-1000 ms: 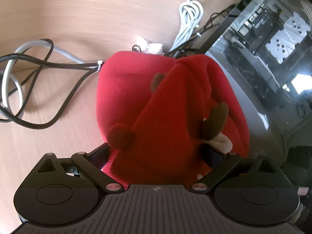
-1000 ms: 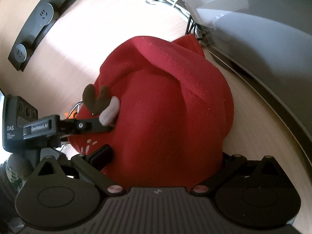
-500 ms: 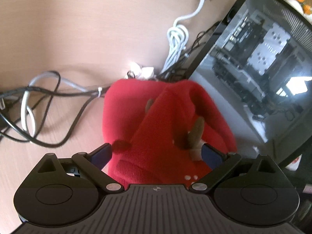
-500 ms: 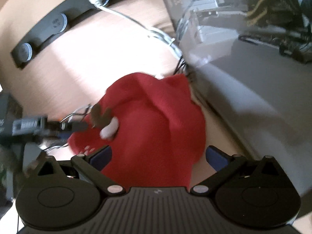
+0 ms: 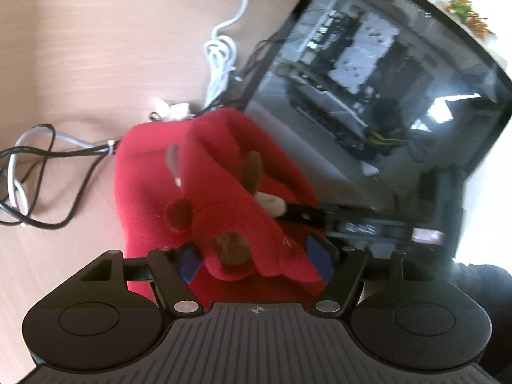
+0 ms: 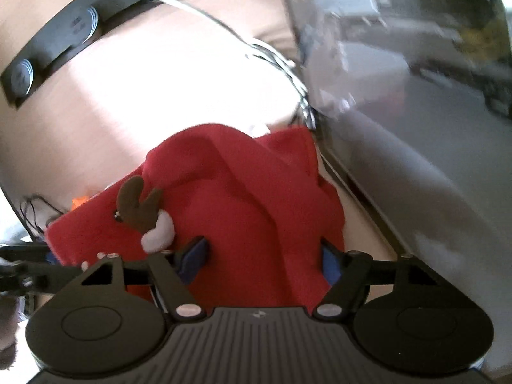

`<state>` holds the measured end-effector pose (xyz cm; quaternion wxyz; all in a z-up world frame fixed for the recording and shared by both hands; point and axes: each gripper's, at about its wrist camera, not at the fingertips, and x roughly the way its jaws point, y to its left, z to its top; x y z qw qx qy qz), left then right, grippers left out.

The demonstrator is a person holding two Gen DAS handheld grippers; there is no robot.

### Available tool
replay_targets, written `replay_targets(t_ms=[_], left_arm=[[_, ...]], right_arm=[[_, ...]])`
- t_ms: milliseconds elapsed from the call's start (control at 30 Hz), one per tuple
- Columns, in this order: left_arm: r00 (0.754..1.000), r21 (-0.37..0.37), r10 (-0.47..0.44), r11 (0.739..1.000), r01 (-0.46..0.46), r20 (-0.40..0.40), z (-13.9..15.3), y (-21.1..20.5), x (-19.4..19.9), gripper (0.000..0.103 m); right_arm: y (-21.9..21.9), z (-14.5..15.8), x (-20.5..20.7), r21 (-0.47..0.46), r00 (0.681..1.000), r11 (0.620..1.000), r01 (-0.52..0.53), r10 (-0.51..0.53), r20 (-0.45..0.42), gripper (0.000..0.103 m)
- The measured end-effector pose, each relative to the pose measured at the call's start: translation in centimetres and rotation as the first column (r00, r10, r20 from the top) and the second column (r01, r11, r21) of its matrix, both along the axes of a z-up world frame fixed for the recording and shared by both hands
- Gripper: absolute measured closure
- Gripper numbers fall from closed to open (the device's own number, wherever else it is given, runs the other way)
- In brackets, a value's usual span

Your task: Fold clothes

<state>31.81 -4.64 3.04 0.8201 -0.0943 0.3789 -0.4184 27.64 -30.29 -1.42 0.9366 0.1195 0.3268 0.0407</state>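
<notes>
Left wrist view: my left gripper point(image 5: 256, 260) has a bunched fold of the red fleece garment point(image 5: 208, 192) between its blue pads point(image 5: 188, 260). The jaws have just been closing and now stand about half apart, with fabric filling the gap; the pads appear to press on the fleece from both sides. The garment is a soft, thick, bright red piece, crumpled into a mound with one diagonal fold running across its top. It carries brown antler-shaped appliqués point(image 5: 252, 169), a round red pom-pom point(image 5: 177, 214) and a small white stuffed piece point(image 5: 272, 203). It sits on the pale wood tabletop point(image 5: 96, 48), its near part raised into the grippers, just beside a glass-sided computer case point(image 5: 384, 80). Black and grey cables point(image 5: 35, 176) lie on the tabletop to the left, and a coiled white cable point(image 5: 220, 60) lies behind.

Right wrist view: my right gripper point(image 6: 264, 257) likewise has red fleece point(image 6: 256, 208) between its jaws, which have just been closing to about half width and appear to grip it. A brown antler point(image 6: 137, 201) and a white stuffed piece point(image 6: 160, 235) sit at the left of the bundle. A black power strip point(image 6: 57, 44) lies at the far edge.
</notes>
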Motion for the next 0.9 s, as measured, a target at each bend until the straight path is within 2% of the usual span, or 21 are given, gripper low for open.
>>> replay_targets(t_ms=[100,167,233,333,467,533,633,767,800,900], left_arm=[[1.000,0.035,-0.003,0.999,0.003,0.002,-0.5,0.1,-0.4,0.026],[0.999,0.073,0.039,0.997,-0.038,-0.009,-1.2,0.5,-0.1,0.026],[0.995,0.095,0.095,0.991,-0.094,-0.008,-1.5,1.3,0.4,0.023],[0.988,0.145,0.152,0.978,-0.152,0.010,-1.9,1.9,1.3,0.022],[0.986,0.250,0.162,0.954,-0.164,0.028,-3.3,1.3,2.0,0.020],[0.987,0.267,0.161,0.950,-0.162,0.023,-3.9,1.1,2.1,0.020],[0.986,0.283,0.162,0.945,-0.164,0.031,-4.2,0.8,2.2,0.017],[0.986,0.298,0.162,0.940,-0.165,0.034,-4.4,0.8,2.3,0.016],[0.986,0.300,0.163,0.939,-0.166,0.036,-4.4,0.8,2.3,0.016],[0.986,0.303,0.165,0.938,-0.168,0.036,-4.5,0.7,2.4,0.015]], right_arm=[[2.8,0.1,0.5,-0.150,0.998,0.987,-0.059,0.061,0.005,0.030],[4.3,-0.5,0.7,-0.248,0.995,0.964,-0.098,0.100,-0.007,0.028],[4.7,-0.5,0.8,-0.279,0.993,0.953,-0.117,0.119,-0.012,0.027],[4.2,0.2,0.5,-0.272,0.992,0.954,-0.123,0.123,-0.016,0.026],[3.8,2.3,-0.8,-0.245,0.993,0.966,-0.087,0.105,0.061,0.026],[4.1,3.2,-0.7,-0.211,0.989,0.973,-0.088,0.111,0.095,0.026],[4.8,2.4,1.3,-0.159,0.990,0.981,-0.110,0.122,0.068,0.026],[5.7,-1.1,5.0,-0.192,0.997,0.978,-0.079,0.076,-0.019,0.019],[5.5,-1.2,5.5,-0.179,0.997,0.981,-0.079,0.075,-0.030,0.016],[4.9,-0.4,6.1,-0.147,0.996,0.985,-0.086,0.081,-0.042,0.018]])
